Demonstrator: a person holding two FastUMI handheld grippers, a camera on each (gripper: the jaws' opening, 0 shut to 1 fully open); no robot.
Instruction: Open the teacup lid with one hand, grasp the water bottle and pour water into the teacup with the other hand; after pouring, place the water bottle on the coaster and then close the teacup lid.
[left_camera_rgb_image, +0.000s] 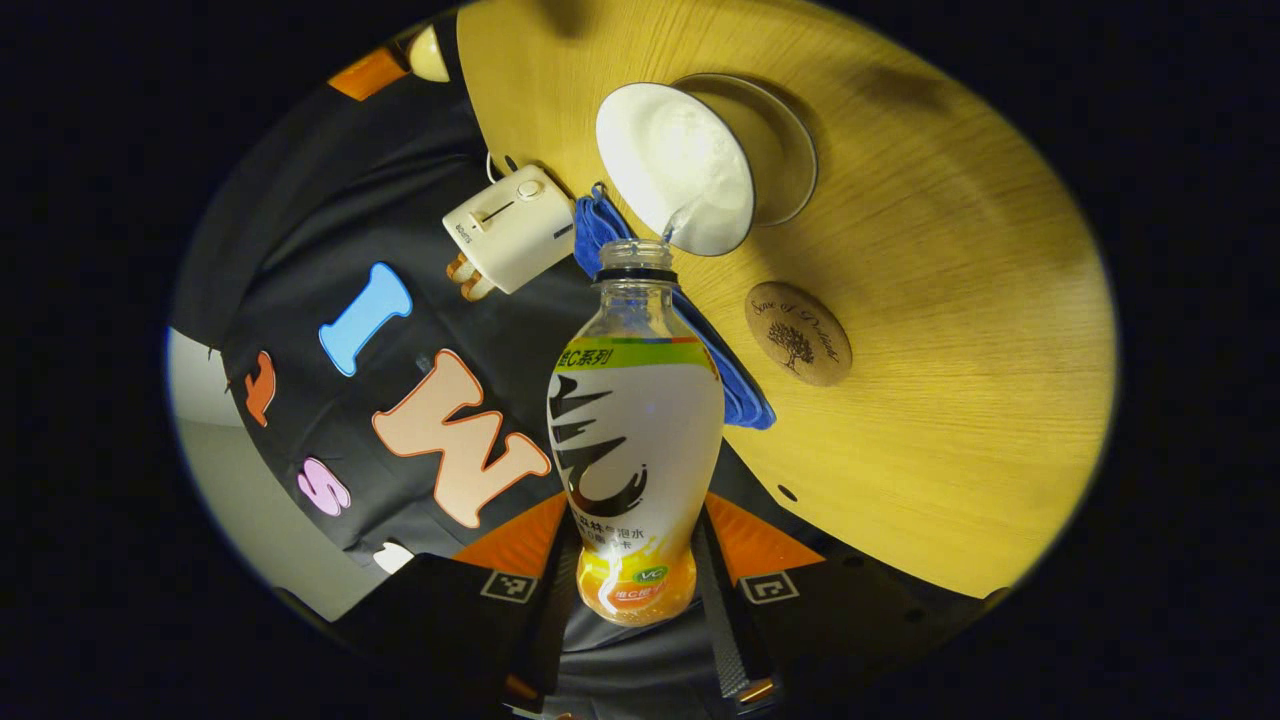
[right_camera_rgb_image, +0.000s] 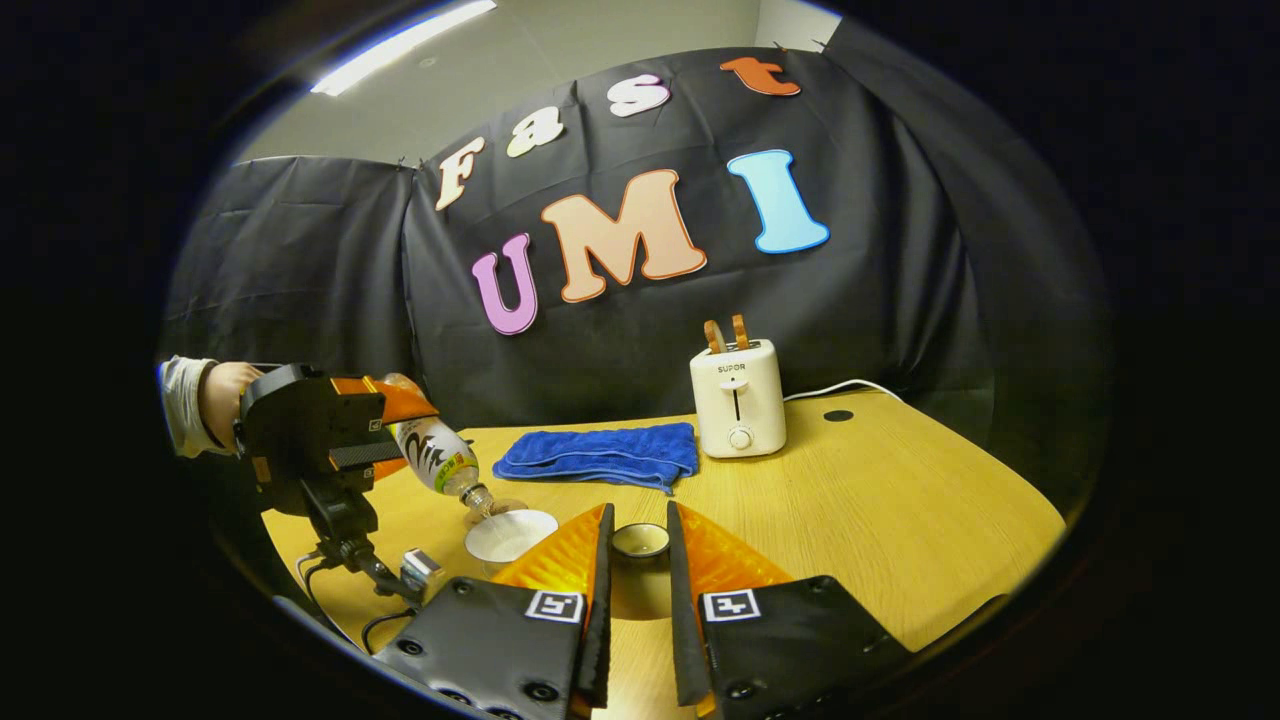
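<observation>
Water bottle (left_camera_rgb_image: 635, 440) tilted over teacup (left_camera_rgb_image: 680, 165) (pouring), left gripper (left_camera_rgb_image: 640, 600) clamping

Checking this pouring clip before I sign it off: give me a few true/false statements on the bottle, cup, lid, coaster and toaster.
1. The left gripper holds the water bottle tipped over the teacup. True.
2. The bottle stands on the coaster. False: the coaster is bare.
3. The right gripper holds the lid between its fingers. True.
4. The lid covers the teacup. False: the cup is open.
5. The toaster lies on the blue towel. False: it stands upright beside it.
</observation>
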